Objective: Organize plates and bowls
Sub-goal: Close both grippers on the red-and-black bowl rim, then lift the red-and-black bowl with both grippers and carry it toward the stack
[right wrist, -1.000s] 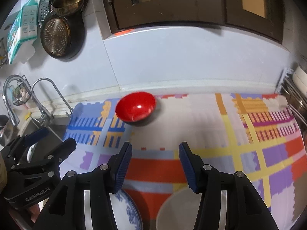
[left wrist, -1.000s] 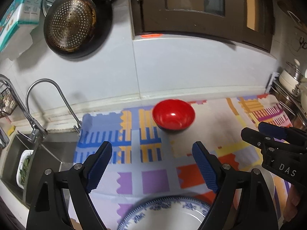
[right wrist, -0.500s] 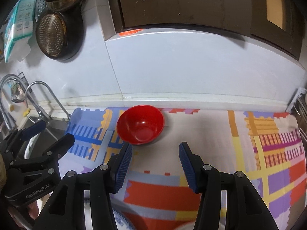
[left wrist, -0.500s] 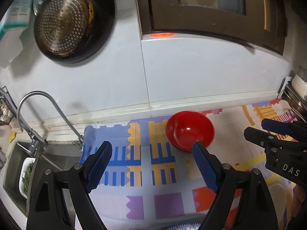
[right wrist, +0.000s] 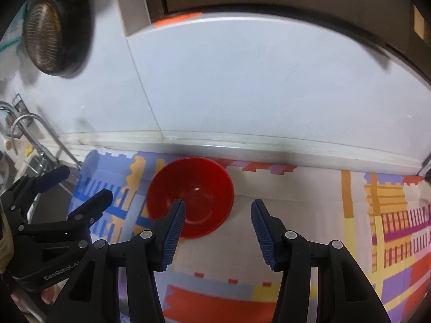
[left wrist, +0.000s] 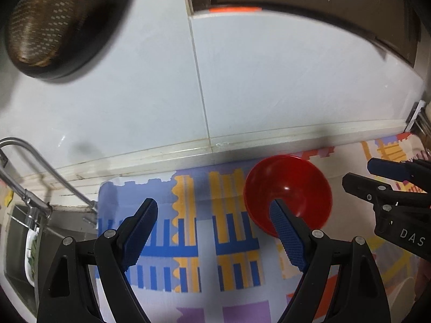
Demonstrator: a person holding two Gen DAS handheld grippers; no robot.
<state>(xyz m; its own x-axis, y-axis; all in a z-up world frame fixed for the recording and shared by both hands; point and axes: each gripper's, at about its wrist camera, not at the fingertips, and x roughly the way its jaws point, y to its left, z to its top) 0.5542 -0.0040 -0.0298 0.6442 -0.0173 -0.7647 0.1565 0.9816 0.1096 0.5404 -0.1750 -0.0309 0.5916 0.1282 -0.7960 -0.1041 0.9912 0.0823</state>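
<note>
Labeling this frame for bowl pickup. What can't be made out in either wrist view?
- Red bowl: near rim hidden behind a finger of the left gripper in the left wrist view, and behind one of the right gripper in the right wrist view.
- Hanging pan: motion-blurred, cut by the frame edge, both views.
- Dish in the sink: cut by the left edge; contents unclear.

Your left gripper (left wrist: 212,231) has bare table (left wrist: 188,242) under its open jaws. The red bowl (left wrist: 288,191) stands at its 2 o'clock, just behind the right fingertip. The right gripper (left wrist: 382,180) crowds in at 3 o'clock. The wall (left wrist: 269,94) blocks 12 o'clock; the faucet (left wrist: 40,167) stands at 9 o'clock.
</note>
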